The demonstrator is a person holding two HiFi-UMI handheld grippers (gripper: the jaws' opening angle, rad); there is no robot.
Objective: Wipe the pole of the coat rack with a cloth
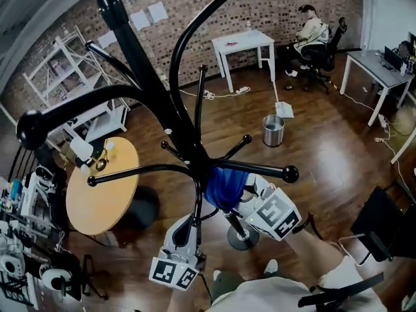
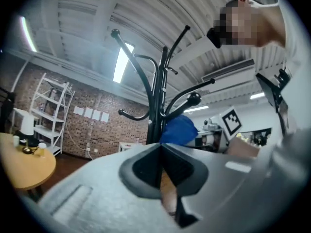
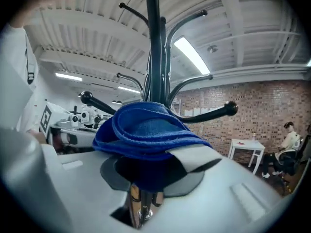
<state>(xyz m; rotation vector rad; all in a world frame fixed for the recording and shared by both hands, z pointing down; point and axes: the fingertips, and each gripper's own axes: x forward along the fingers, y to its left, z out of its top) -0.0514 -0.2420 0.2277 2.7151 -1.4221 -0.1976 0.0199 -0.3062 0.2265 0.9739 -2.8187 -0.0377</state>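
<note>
my right gripper (image 3: 148,152) has its jaws clenched on a folded blue terry cloth (image 3: 146,127), bunched right against the glossy black metal pole (image 3: 154,42) of the coat rack, just below its curved, knob-tipped hooks. the cloth looks soft, light and limp, so i judge it best gripped through the thick folds. the pole seems a smooth, stiff round tube. my left gripper (image 2: 161,152) sits lower, jaws pressed together on nothing.

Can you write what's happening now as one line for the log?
task: wipe pole | right gripper: shut on blue cloth, cloth at pole | left gripper: jaws together, beside pole
</note>
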